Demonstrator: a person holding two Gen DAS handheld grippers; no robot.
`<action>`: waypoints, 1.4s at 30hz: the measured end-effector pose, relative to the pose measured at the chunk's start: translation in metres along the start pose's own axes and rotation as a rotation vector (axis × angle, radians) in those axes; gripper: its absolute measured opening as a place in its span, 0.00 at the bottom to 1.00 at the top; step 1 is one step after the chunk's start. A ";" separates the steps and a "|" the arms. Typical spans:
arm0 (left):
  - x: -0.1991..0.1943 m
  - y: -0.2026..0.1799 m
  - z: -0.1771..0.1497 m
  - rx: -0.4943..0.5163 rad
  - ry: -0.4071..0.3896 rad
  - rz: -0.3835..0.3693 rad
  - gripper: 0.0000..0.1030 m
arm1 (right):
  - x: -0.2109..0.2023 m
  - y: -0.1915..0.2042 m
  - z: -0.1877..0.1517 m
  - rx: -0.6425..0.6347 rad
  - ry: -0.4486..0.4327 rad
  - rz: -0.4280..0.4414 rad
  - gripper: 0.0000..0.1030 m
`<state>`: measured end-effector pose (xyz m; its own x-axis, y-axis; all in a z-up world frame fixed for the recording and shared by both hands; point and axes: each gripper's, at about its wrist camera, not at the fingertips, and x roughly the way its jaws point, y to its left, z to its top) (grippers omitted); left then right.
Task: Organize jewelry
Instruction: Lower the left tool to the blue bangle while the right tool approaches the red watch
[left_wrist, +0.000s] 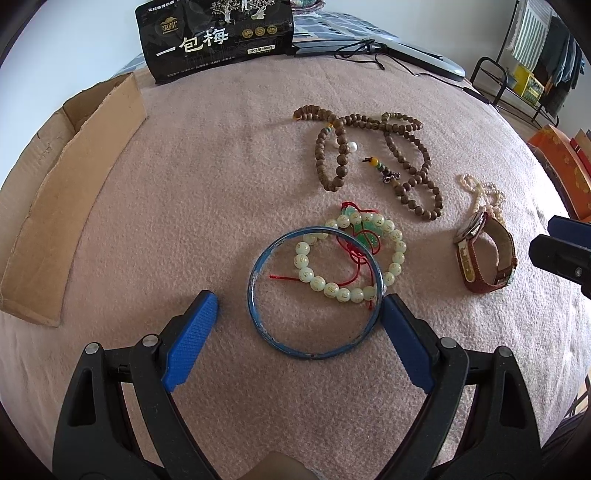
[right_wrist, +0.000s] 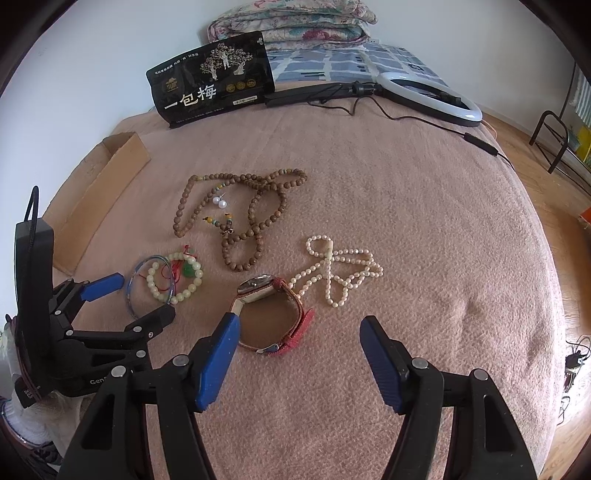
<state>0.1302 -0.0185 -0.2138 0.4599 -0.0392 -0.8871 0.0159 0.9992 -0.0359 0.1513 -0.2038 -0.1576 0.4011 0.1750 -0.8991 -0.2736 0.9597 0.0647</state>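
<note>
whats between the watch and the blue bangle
Only bare pink blanket lies between the watch and the blue bangle, seen in the right wrist view.

Watch on pink blanket, centre. Pearl necklace just right of watch; brown beads behind it; blue bangle left. Right gripper spread wide, nearest the watch. Left gripper open around bangle.

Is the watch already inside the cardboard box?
No, the watch lies on the pink blanket, well apart from the cardboard box.
</note>
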 end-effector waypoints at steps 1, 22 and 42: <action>0.001 0.000 0.001 -0.002 0.002 0.001 0.90 | 0.001 0.000 0.000 -0.002 0.003 0.002 0.68; 0.009 0.000 0.000 0.027 -0.013 -0.013 0.99 | 0.041 -0.006 0.008 0.063 0.130 0.072 0.52; -0.003 0.001 0.000 0.041 -0.055 -0.048 0.71 | 0.051 0.003 0.015 0.038 0.143 0.027 0.27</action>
<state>0.1290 -0.0175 -0.2115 0.5062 -0.0884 -0.8579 0.0749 0.9955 -0.0584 0.1838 -0.1887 -0.1972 0.2648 0.1706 -0.9491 -0.2479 0.9632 0.1040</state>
